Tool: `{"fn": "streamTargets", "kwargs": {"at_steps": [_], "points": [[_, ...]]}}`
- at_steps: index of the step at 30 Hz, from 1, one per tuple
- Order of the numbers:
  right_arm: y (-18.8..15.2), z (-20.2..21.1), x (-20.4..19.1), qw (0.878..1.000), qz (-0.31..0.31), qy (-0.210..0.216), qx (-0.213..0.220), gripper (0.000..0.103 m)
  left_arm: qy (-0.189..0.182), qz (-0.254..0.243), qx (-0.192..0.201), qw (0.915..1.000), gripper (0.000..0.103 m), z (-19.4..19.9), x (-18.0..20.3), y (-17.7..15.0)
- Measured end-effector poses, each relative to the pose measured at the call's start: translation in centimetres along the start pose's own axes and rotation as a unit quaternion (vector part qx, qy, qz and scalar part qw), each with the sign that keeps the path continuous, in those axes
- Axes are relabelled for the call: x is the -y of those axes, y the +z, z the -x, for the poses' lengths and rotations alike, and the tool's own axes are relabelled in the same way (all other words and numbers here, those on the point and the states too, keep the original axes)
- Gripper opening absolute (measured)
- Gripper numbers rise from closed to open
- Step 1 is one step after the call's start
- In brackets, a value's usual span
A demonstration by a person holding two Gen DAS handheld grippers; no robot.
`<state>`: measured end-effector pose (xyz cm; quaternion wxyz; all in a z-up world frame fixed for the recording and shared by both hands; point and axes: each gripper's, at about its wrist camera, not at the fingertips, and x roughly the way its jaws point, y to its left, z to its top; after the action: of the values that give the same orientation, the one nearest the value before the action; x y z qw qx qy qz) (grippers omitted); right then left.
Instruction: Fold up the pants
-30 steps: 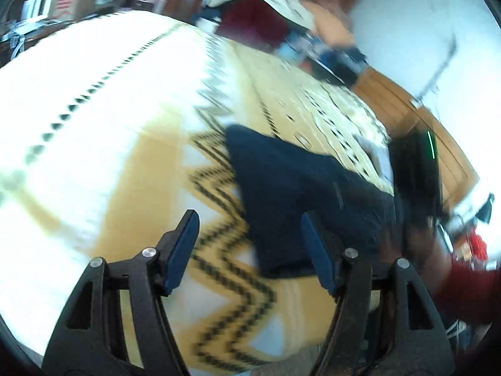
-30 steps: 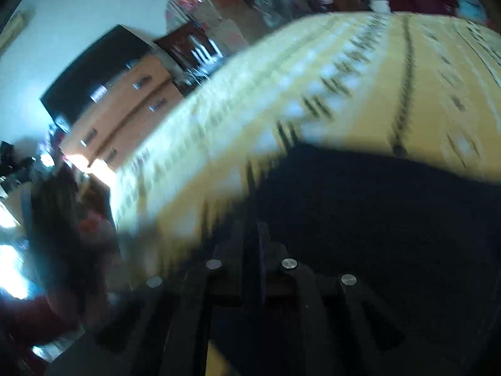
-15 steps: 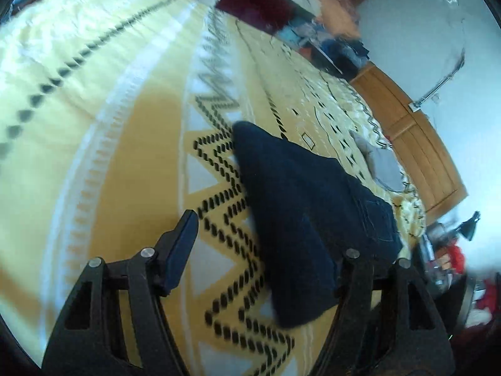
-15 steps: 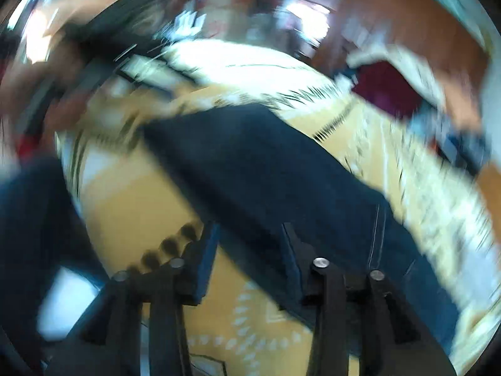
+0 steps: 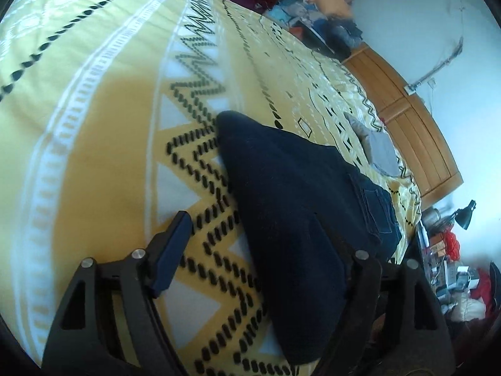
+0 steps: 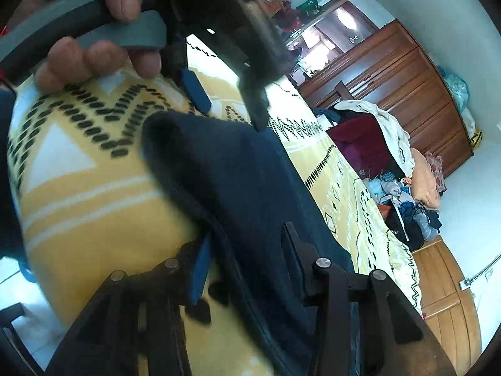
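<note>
Dark navy pants (image 5: 297, 194) lie folded on a yellow patterned bedspread (image 5: 94, 125). My left gripper (image 5: 253, 250) is open, its jaws astride the near corner of the pants; the right finger is hidden under the cloth. In the right wrist view the pants (image 6: 238, 181) run away from me, and my right gripper (image 6: 247, 263) is open around their near edge. The left gripper (image 6: 225, 100), held in a hand, shows at the far corner of the pants.
A grey folded garment (image 5: 380, 153) lies further along the bed. A pile of clothes (image 6: 369, 138) sits at the bed's far end, by a wooden wardrobe (image 6: 400, 72). A wooden headboard (image 5: 407, 125) and a cluttered desk with a lamp (image 5: 463, 216) stand beyond.
My right gripper opened and swung round to the pants' near edge. My left gripper moved in low onto the pants' corner, still open.
</note>
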<state>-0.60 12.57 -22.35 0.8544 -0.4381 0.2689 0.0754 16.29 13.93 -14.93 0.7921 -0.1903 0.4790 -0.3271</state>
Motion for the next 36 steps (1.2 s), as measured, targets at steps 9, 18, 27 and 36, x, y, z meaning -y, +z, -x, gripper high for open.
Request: {"fn": "streamTargets", "kwargs": {"at_steps": [9, 18, 27, 36], "points": [[2.9, -1.8, -0.3, 1.000, -0.015, 0.009, 0.011, 0.045, -0.027, -0.023, -0.054, 0.9979, 0.078, -5.0, 0.0, 4.6], [3.5, -2.9, 0.3, 0.996, -0.050, 0.069, -0.009, 0.028, -0.022, -0.022, -0.052, 0.9982, 0.022, -5.3, -1.1, 5.8], [-1.0, 2.9, 14.6, 0.935, -0.316, 0.146, 0.063, 0.017, -0.025, -0.134, 0.026, 0.9903, 0.018, -1.5, 11.2, 8.7], [-17.8, 7.5, 29.0, 0.796, -0.578, 0.154, 0.098, 0.017, -0.090, -0.247, 0.002, 0.9648, 0.018, -10.4, 30.1, 9.0]]}}
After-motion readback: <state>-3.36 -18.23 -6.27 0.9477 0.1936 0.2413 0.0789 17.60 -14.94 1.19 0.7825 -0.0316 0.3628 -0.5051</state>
